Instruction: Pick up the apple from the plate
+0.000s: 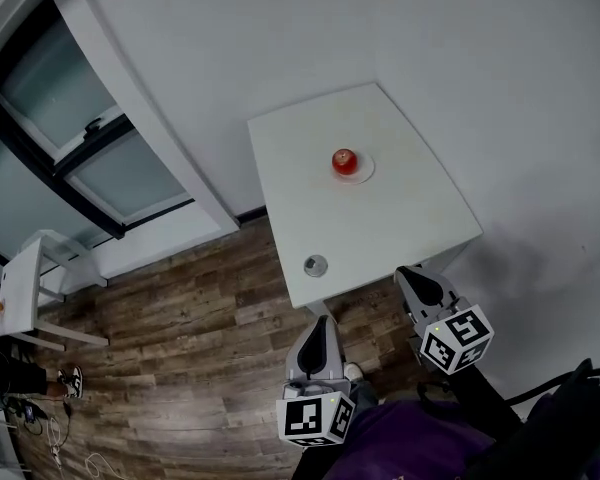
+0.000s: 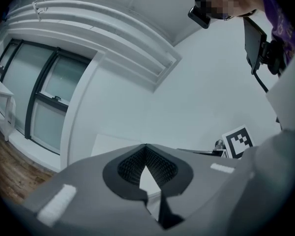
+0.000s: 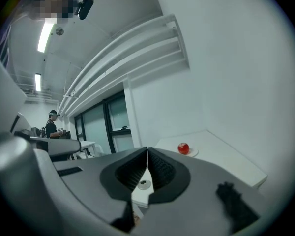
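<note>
A red apple (image 1: 345, 160) sits on a small white plate (image 1: 364, 173) toward the far side of a white table (image 1: 380, 228). Both grippers hover short of the table's near edge, well apart from the apple. My left gripper (image 1: 320, 321) is shut with nothing between its jaws, and in its own view (image 2: 146, 145) only the table's corner (image 2: 108, 144) shows. My right gripper (image 1: 410, 271) is shut and empty too (image 3: 147, 149). Past its tips, up and to the right, the right gripper view shows the apple (image 3: 183, 148) on its plate (image 3: 192, 153).
A small grey round object (image 1: 315, 265) lies near the table's front edge, also in the right gripper view (image 3: 144, 183). White walls flank the table behind and to the right. Windows (image 1: 90, 158), a small white side table (image 1: 20, 288) and shoes (image 1: 70, 378) stand left on wood floor.
</note>
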{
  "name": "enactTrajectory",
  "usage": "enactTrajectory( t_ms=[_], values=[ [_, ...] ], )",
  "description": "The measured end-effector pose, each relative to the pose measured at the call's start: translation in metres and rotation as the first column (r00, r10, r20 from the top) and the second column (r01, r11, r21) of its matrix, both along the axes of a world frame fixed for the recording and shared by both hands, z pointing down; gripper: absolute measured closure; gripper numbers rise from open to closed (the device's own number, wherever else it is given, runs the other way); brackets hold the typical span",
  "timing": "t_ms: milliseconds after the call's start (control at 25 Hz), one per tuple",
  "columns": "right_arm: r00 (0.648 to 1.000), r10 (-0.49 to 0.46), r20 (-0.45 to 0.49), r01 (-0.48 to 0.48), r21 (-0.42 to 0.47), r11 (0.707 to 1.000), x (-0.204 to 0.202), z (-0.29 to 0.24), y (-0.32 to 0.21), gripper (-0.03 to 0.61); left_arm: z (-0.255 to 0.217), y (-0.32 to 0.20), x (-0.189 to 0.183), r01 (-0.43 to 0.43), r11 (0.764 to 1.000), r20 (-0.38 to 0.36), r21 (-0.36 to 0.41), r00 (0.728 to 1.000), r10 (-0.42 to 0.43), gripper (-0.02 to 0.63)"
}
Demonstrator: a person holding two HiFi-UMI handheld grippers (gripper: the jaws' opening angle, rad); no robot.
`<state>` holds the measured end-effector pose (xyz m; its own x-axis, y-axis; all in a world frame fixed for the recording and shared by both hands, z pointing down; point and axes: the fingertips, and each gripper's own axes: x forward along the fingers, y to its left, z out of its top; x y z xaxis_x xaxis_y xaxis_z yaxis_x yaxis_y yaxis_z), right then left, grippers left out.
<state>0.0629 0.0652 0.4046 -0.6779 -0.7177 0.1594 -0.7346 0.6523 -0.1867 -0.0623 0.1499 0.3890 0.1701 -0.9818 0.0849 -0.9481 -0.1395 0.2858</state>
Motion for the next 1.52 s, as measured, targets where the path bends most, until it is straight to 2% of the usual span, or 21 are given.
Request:
enactTrajectory(
  t_ms=[160, 400, 640, 960, 1240, 1320, 1360, 1440, 1520],
  values=[
    [0.999, 0.033, 0.011, -0.032, -0.008, 0.999, -0.017, 0.005, -0.024, 0.568, 0.004, -0.022, -0.022, -0.019, 1.0, 0.004, -0.007, 1.0, 0.019, 0.609],
    [0.999, 0.046, 0.019, -0.045, -0.03, 0.999, -0.03, 0.014, -0.049, 0.568, 0.017, -0.043, -0.056, 0.034, 0.999, -0.002, -0.04, 0.999, -0.034, 0.609],
    [1.0, 0.028, 0.004, -0.027, -0.045, 0.999, -0.04, 0.025, -0.091, 0.569, 0.022, -0.074, -0.065, 0.063, 0.997, -0.019, -0.045, 0.998, -0.064, 0.609],
    [1.0, 0.005, 0.009, -0.005, -0.027, 1.0, -0.046, 0.027, -0.177, 0.568, 0.022, -0.149, -0.069, 0.086, 0.995, -0.013, -0.044, 0.996, -0.087, 0.609],
    [0.998, -0.052, -0.04, 0.051, -0.035, 0.998, -0.043, 0.036, -0.245, 0.568, 0.017, -0.214, -0.059, 0.095, 0.994, 0.008, -0.053, 0.995, -0.095, 0.609],
    [0.993, -0.093, -0.074, 0.092, -0.024, 0.996, -0.046, 0.044, -0.259, 0.568, 0.021, -0.227, -0.055, 0.101, 0.993, 0.01, -0.06, 0.995, -0.1, 0.609],
    [0.988, -0.121, -0.094, 0.119, -0.019, 0.993, -0.048, 0.05, -0.265, 0.556, 0.022, -0.233, -0.054, 0.105, 0.992, 0.011, -0.064, 0.994, -0.104, 0.609],
    [0.977, -0.169, -0.13, 0.167, -0.027, 0.986, -0.054, 0.062, -0.277, 0.49, 0.025, -0.243, -0.052, 0.113, 0.991, 0.017, -0.071, 0.994, -0.112, 0.609],
    [0.968, -0.196, -0.159, 0.192, -0.042, 0.981, -0.058, 0.072, -0.288, 0.472, 0.027, -0.252, -0.051, 0.117, 0.99, 0.024, -0.076, 0.993, -0.115, 0.609]
  ],
)
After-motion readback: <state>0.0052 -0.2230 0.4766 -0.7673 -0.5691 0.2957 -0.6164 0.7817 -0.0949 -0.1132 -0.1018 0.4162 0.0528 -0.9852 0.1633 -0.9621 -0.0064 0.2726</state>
